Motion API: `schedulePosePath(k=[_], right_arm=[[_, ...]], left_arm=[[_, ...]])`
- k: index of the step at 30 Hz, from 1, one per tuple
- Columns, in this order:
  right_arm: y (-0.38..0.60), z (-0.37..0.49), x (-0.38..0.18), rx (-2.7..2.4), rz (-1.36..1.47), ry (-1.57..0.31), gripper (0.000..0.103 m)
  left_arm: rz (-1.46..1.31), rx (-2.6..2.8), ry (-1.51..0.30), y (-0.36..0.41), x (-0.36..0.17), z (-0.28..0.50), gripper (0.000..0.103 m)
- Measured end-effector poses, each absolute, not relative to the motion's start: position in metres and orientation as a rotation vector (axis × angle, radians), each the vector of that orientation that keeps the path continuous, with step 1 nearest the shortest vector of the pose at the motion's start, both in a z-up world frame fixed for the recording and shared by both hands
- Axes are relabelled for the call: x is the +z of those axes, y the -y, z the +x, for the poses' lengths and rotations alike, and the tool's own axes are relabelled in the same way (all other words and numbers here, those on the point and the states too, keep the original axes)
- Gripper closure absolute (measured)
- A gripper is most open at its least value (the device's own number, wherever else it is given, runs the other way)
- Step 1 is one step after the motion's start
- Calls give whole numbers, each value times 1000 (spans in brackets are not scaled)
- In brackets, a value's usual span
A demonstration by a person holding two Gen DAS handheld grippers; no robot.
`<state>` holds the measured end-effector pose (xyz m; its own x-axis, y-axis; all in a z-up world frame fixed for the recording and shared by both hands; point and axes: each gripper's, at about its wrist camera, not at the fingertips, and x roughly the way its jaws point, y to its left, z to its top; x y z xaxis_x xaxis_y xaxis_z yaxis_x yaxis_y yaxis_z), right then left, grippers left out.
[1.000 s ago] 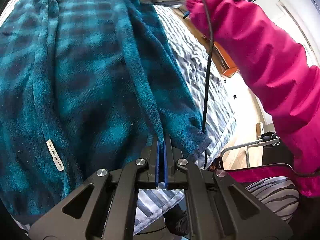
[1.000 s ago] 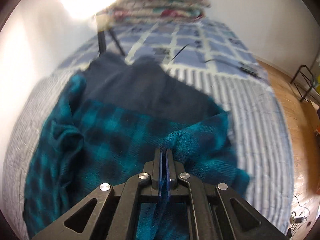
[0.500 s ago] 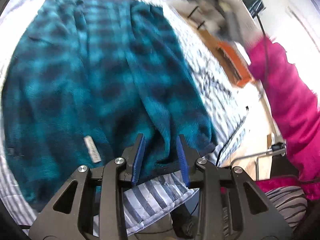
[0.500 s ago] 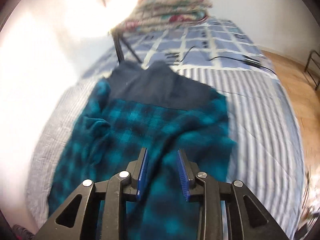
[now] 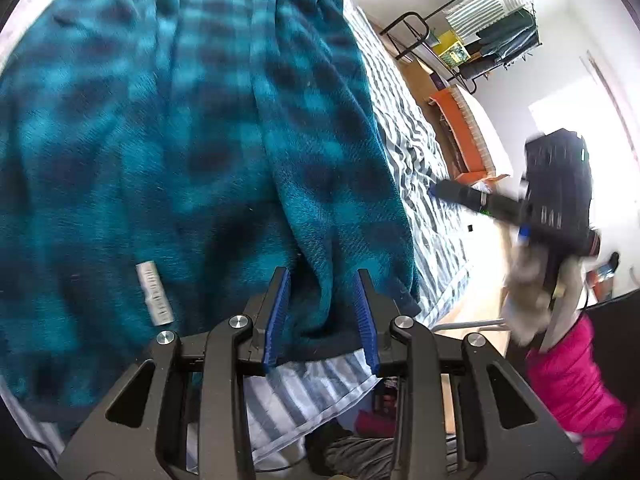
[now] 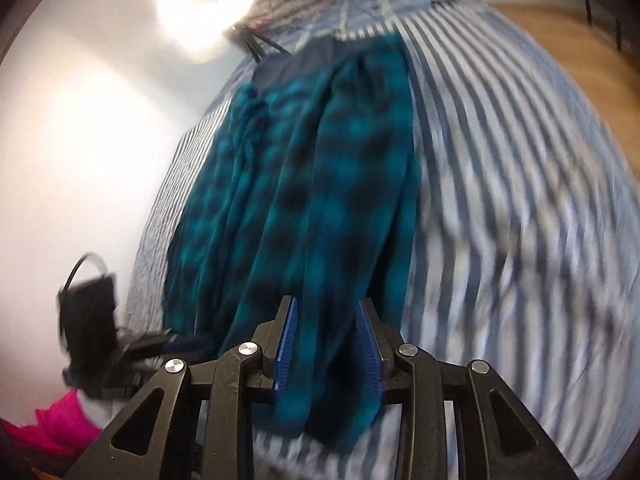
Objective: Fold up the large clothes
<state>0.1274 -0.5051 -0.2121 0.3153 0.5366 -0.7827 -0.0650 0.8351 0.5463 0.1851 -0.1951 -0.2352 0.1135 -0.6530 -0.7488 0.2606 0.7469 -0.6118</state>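
Both tongs have just opened—teal plaid garment apparently released.

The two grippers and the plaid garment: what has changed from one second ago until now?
Both grippers let go. The left gripper and right gripper were shut on the plaid garment; their jaws have just opened, with cloth lying loose between them. The right one swung away from the garment's far part to its near edge, at the bed's side. The garment stays flat on the bed, and the left gripper stays at the same corner.
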Motion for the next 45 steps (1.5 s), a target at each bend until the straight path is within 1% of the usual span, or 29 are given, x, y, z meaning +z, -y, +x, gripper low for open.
schedulePosePath(k=[2,3,4,5,11,16,17,19,20,21,24,26,27,28,29,31,35,38,43,45], right_arm=[[506,121,-228,416,522,-1208,70],[505,120,-232,412,533,-1213,70],[505,121,-239,414,555,-1217,70],[506,121,-245,420,576,-1223,70],[497,131,-272,418,611,-1269,70],[501,130,-280,418,710,-1247,67],[501,130,-281,420,723,-1241,66],[506,125,-279,415,726,-1229,65],[508,122,-278,412,725,-1225,65],[509,121,-277,401,718,-1222,65],[508,118,-270,396,684,-1226,64],[508,111,-264,408,664,-1222,60],[508,109,-263,404,665,-1218,58],[511,108,-264,398,683,-1213,58],[514,108,-266,393,708,-1211,58],[522,106,-272,381,756,-1211,59],[528,108,-282,366,818,-1214,67],[524,117,-288,346,857,-1210,68],[497,126,-279,373,711,-1223,68],[490,127,-275,380,655,-1233,89]], left_arm=[[-334,-656,-1295,199,-240,186,72],[-314,-644,-1300,202,-243,187,84],[-291,-630,-1313,204,-245,187,93],[-276,-618,-1316,205,-247,187,98],[-315,-614,-1286,190,-239,181,101],[-412,-618,-1262,170,-231,180,101],[-428,-626,-1268,167,-230,181,100],[-448,-654,-1282,168,-231,181,88],[-448,-657,-1280,168,-231,183,74],[-443,-656,-1278,169,-232,183,64],[-462,-674,-1305,179,-240,187,64],[-468,-691,-1323,190,-246,191,64],[-452,-689,-1325,195,-249,192,67],[-422,-684,-1325,201,-252,193,78],[-395,-678,-1330,205,-254,192,103],[-361,-650,-1323,207,-255,190,103],[-323,-616,-1288,200,-248,186,103],[-339,-600,-1294,194,-252,186,103],[-333,-600,-1295,194,-255,183,103],[-339,-609,-1293,194,-254,182,103]])
